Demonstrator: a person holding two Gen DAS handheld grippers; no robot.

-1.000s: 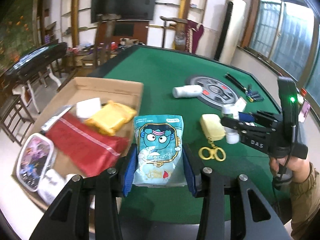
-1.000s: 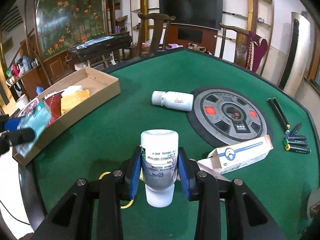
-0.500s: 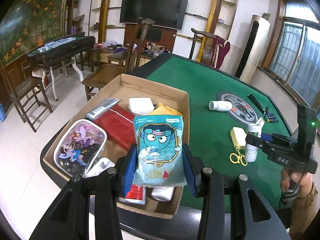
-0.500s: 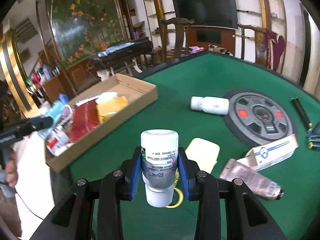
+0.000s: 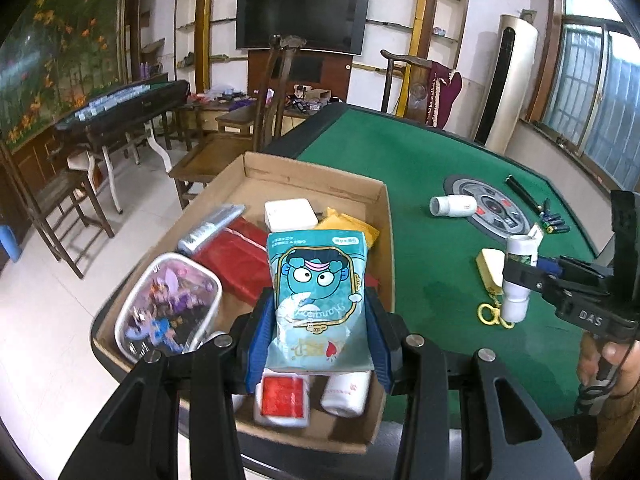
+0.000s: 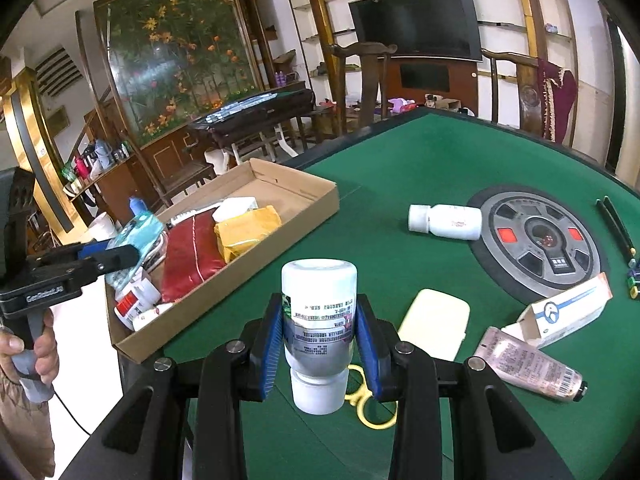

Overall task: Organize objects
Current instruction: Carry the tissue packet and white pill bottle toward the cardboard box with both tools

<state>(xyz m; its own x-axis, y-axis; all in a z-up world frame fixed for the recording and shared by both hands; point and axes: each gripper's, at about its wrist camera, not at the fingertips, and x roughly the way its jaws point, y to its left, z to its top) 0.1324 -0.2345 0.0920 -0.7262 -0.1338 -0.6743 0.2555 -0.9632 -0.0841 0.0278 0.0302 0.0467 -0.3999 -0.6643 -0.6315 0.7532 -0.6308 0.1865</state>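
Left gripper (image 5: 320, 320) had swung from over the felt to above the cardboard box (image 5: 312, 184), clamped on the teal pouch (image 5: 318, 300), long axis upright; box directly below. Right gripper (image 6: 318, 344) held the white bottle (image 6: 318, 320) cap-down, box well off to its left

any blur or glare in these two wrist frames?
Left wrist: sharp on the teal packet, slight motion smear on the cardboard box contents, windows blown out. Right wrist: crisp bottle, strong fisheye bending at the edges, black corner vignette.

wall-mounted television (image 5: 302, 19), wooden chairs (image 5: 276, 92), flower mural (image 6: 182, 52)
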